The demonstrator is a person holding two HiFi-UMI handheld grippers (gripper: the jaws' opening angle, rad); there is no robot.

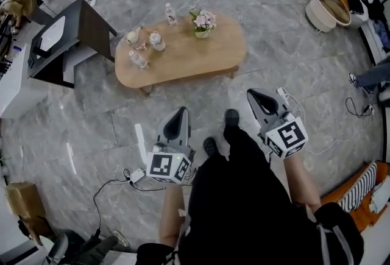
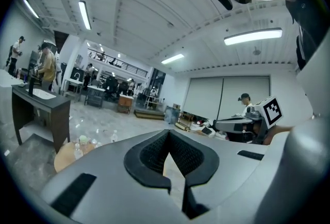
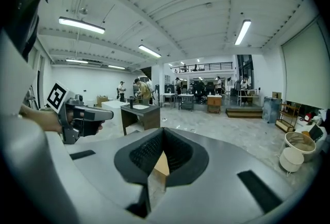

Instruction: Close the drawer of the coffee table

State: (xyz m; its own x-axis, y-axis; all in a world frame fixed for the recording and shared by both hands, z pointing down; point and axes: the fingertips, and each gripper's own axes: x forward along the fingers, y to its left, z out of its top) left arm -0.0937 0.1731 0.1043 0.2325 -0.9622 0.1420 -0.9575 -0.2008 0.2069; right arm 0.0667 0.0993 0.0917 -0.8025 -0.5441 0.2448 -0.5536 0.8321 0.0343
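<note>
Flowers (image 1: 205,17) in vase (image 1: 202,33), bottles (image 1: 157,42) on coffee table (image 1: 207,58)

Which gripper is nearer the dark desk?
Left. In the head view the left gripper is down-right of the desk; the right gripper is farther right still.

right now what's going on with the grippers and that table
A person stands back from the wooden coffee table, holding the left gripper and the right gripper out in front, both shut and empty. Neither touches the table. Bottles and flowers sit on top; no open drawer shows.
</note>
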